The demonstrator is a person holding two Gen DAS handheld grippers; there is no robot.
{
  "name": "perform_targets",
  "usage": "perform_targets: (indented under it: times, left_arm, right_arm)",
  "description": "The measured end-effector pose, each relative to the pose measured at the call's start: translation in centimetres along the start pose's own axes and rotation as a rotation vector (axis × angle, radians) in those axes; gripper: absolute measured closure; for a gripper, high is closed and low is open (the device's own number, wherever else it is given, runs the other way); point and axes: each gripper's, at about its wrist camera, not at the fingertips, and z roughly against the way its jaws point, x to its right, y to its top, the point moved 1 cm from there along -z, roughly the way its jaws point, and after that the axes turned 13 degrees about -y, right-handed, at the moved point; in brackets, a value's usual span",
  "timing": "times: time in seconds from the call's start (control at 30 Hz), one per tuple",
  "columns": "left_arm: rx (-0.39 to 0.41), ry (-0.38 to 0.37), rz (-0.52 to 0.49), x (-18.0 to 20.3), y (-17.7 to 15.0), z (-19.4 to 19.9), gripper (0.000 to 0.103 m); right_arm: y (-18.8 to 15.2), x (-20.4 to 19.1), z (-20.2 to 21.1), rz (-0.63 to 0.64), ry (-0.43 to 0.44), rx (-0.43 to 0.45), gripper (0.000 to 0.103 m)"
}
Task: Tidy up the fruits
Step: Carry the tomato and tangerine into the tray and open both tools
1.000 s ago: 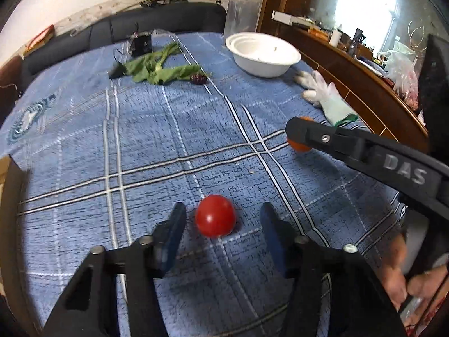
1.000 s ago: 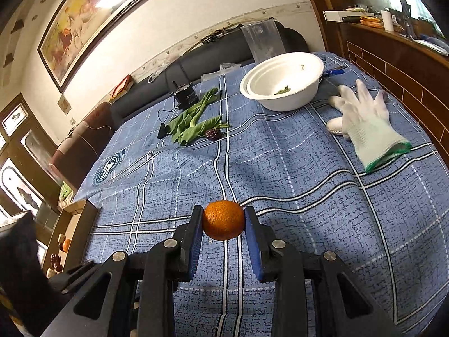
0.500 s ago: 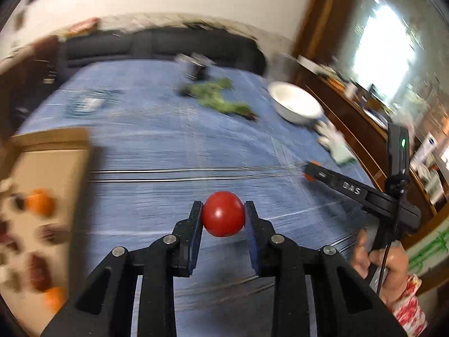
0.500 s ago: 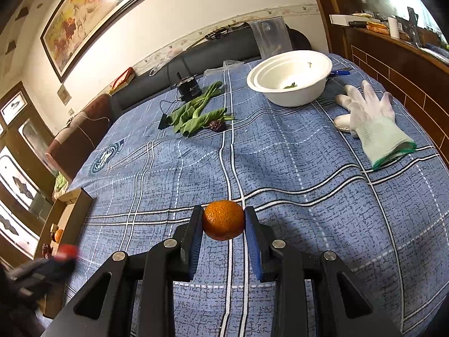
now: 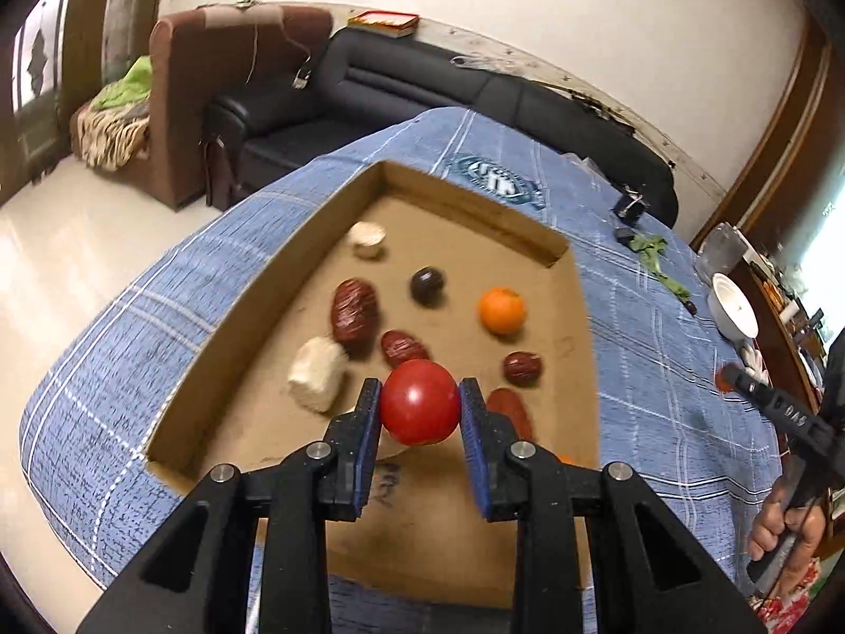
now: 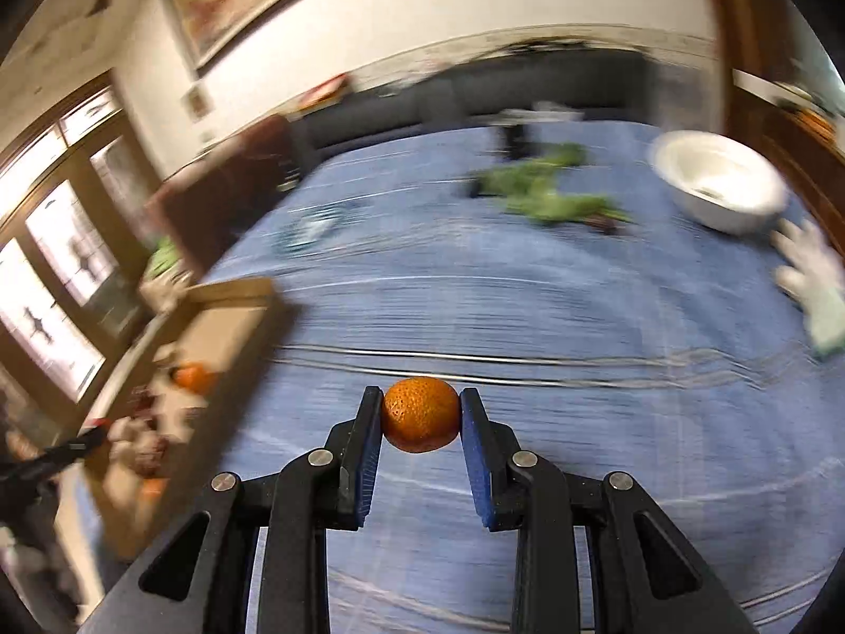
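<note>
Left wrist view gives us the blue checked cloth over the tabletop (image 5: 655,370), and on it the shallow brown cardboard tray (image 5: 253,327) that fills the middle of the picture. Inside the tray lie a round orange fruit (image 5: 501,309), several dark red wrinkled dates (image 5: 355,310), a small dark round fruit (image 5: 428,285) and two pale chunks (image 5: 317,381). Our left tool (image 5: 420,411) is closed onto a smooth red tomato (image 5: 420,410), its blue pads pressing both sides, and holds it above the near part of the tray. At the right edge of this view we see the right tool's black arm, a bare hand (image 5: 787,544) on its handle. Right wrist view is smeared by motion: the right tool (image 6: 421,415) grips a pitted orange tangerine (image 6: 421,413) between its pads, above the cloth and well apart from the tray (image 6: 232,317) at left. Farther off sit a white bowl (image 6: 721,187), green leaves (image 6: 549,190) and a white glove (image 6: 813,274).
</note>
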Motion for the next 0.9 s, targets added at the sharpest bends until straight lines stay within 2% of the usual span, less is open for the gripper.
perform_targets:
  times: [0.2, 0.27, 0.37, 0.47, 0.57, 0.6, 0.77, 0.9]
  left_arm:
    - [-0.017, -0.050, -0.036, 0.6, -0.9, -0.9, 0.075]
    - [-0.022, -0.079, -0.042, 1.0, -1.1, -1.2, 0.075]
    - [-0.021, -0.082, -0.061, 1.5, -1.3, -1.4, 0.074]
    - [-0.011, -0.091, -0.056, 1.2, -1.3, -1.2, 0.072]
    - [0.011, -0.091, -0.039, 0.7, -1.2, -0.5, 0.057]
    - [0.017, -0.091, -0.034, 0.6, -1.2, -0.3, 0.055]
    - [0.035, -0.103, -0.008, 0.1, -1.0, 0.6, 0.055]
    - [0.050, -0.104, -0.009, 0.4, -1.0, 1.4, 0.052]
  right_arm:
    - [0.8, -11.6, -1.4, 0.168, 0.129, -0.046, 0.071]
    - [0.8, -14.9, -2.5, 0.229, 0.130, -0.060, 0.071]
    - [0.3, -18.2, -4.4, 0.305, 0.087, -0.078, 0.071]
    - [-0.2, -19.8, -6.2, 0.364, 0.037, -0.089, 0.071]
    - [-0.4, -20.3, -7.2, 0.387, 0.020, -0.094, 0.070]
    - [-0.4, -20.3, -7.4, 0.388, 0.014, -0.090, 0.070]
    - [-0.1, -20.4, -8.0, 0.365, 0.024, -0.096, 0.069]
    - [0.4, -19.8, -7.3, 0.329, 0.030, -0.083, 0.064]
